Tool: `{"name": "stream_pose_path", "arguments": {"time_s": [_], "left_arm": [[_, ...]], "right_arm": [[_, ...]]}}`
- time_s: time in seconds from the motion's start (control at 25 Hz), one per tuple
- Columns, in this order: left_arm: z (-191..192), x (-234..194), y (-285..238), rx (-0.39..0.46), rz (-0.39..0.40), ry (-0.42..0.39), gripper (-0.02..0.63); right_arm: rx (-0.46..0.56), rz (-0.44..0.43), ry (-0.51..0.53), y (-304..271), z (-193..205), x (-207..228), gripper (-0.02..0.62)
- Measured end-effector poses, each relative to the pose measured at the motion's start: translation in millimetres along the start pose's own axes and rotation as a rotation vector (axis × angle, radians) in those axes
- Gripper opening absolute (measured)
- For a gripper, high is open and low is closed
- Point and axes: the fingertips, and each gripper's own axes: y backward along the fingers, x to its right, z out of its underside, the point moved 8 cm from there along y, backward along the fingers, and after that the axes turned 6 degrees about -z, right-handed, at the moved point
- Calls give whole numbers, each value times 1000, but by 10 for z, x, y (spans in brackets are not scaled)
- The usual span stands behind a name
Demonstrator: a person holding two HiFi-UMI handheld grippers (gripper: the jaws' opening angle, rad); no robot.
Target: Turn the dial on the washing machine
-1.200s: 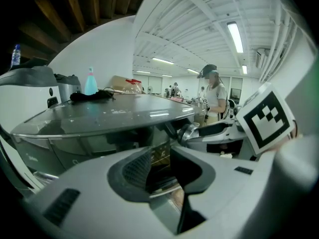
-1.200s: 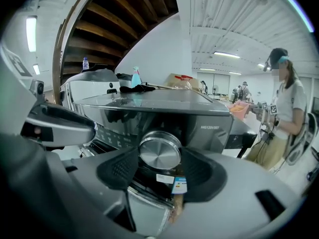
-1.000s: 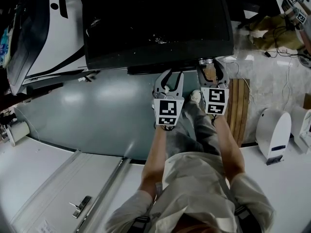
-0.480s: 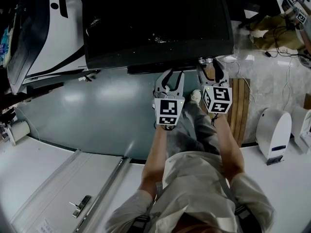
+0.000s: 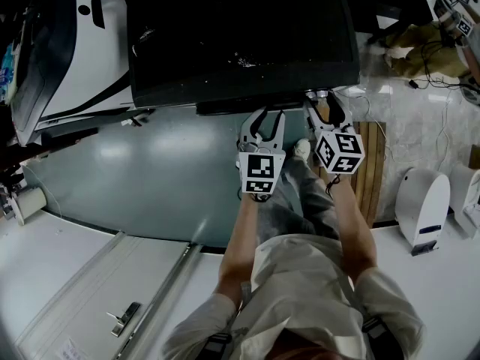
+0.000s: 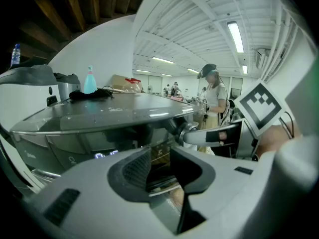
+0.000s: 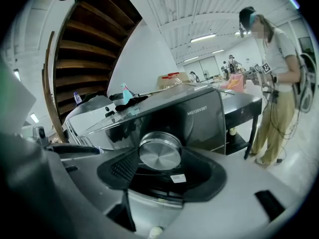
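The right claw (image 7: 160,159) gripped the silver dial (image 7: 159,151) at the front right corner of the washing machine (image 5: 240,43). The left claw (image 6: 160,166) hung open and empty beside it. The smooth dial could slip inside that grip if the squeeze loosened mid-twist.

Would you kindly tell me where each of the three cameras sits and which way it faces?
Head view: on the person's head, looking steeply down at the washing machine; shows both forearms, legs, the left hand-held gripper and right hand-held gripper.
Left gripper view: rides that gripper, facing the machine's front; its open, empty jaws show.
Right gripper view: rides that gripper, facing the dial, held between its jaws.
Shared: head and left gripper views both show the right hand-held gripper at the dial.
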Motion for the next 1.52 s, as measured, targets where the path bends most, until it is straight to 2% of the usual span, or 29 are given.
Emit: {"name": "stream_pose_path", "arguments": {"time_s": [1.52], "left_arm": [[42,36,-9,-2,2,11,126]], "right_arm": [[135,-216,-546,-9,127,229,270]]}}
